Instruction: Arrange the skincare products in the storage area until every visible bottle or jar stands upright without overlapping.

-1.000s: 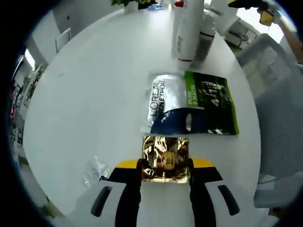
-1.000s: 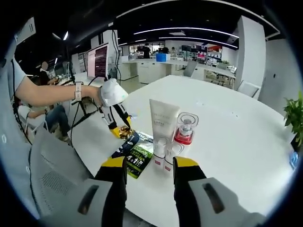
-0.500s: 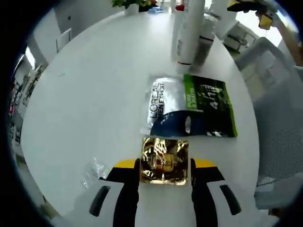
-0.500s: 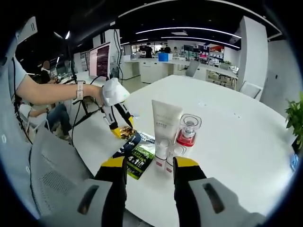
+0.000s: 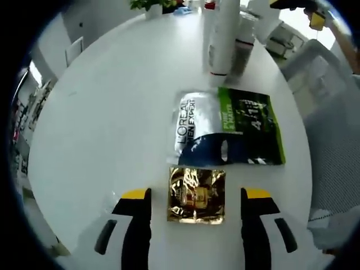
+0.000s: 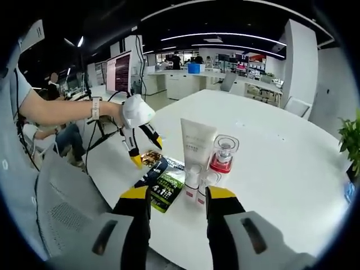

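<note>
A gold foil sachet (image 5: 196,194) lies flat on the white table (image 5: 112,112), between the wide-apart jaws of my left gripper (image 5: 196,198), which is open and touches nothing. Just beyond it lies a silver, blue and green L'Oreal pouch (image 5: 228,129). Farther off stand white tubes (image 5: 224,39) upright. In the right gripper view, my right gripper (image 6: 178,197) is open, its jaws either side of the base of a tall white tube (image 6: 194,152) and a clear red-banded bottle (image 6: 221,156). The pouch (image 6: 162,183) lies left of them, with the left gripper (image 6: 145,149) over the sachet (image 6: 148,158).
A grey chair (image 6: 59,202) stands at the table's near left edge in the right gripper view. A person's arm (image 6: 62,111) holds the left gripper. A green plant (image 6: 350,138) is at the far right. Desks and monitors fill the room behind.
My left gripper opened and let go of the gold sachet, which now lies free on the table. The right gripper has hardly moved.
</note>
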A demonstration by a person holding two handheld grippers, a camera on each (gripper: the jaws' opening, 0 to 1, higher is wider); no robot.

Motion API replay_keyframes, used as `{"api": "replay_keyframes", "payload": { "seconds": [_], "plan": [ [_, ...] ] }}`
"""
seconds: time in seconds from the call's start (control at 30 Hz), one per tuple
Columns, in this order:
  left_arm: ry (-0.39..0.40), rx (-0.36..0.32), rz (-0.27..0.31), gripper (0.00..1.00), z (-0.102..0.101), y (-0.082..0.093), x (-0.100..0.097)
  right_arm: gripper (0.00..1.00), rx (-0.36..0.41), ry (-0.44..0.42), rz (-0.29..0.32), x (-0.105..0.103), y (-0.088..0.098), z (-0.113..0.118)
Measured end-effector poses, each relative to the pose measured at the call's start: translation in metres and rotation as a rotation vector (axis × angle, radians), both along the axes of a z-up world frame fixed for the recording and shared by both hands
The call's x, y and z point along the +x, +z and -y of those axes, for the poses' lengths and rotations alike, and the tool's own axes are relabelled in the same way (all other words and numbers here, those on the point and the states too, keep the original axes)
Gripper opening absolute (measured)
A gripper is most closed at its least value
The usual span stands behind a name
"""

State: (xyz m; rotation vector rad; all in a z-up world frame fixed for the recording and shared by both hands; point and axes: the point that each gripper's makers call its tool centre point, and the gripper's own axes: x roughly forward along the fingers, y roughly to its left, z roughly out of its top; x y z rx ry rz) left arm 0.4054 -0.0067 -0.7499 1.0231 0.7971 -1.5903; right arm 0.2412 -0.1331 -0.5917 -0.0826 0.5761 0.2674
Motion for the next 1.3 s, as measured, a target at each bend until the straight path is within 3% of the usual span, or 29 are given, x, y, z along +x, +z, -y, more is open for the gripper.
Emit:
{"api": "replay_keyframes", "payload": {
  "seconds": [0.27,0.77,1.3],
  "plan": [
    [0.033,-0.069,0.031,0.66,0.002,0.025,-0.002,0.42,-0.007,-0.006,0.012,-0.001,0.002,0.002],
    [0.179,-0.189,0.105,0.75,-0.008,0.075,-0.01,0.53,-0.021,0.016,0.028,0.004,0.008,-0.004],
    [0.367,-0.336,0.08,0.81,-0.028,0.117,-0.034,0.66,-0.045,0.023,0.033,0.007,0.012,-0.005]
  ]
}}
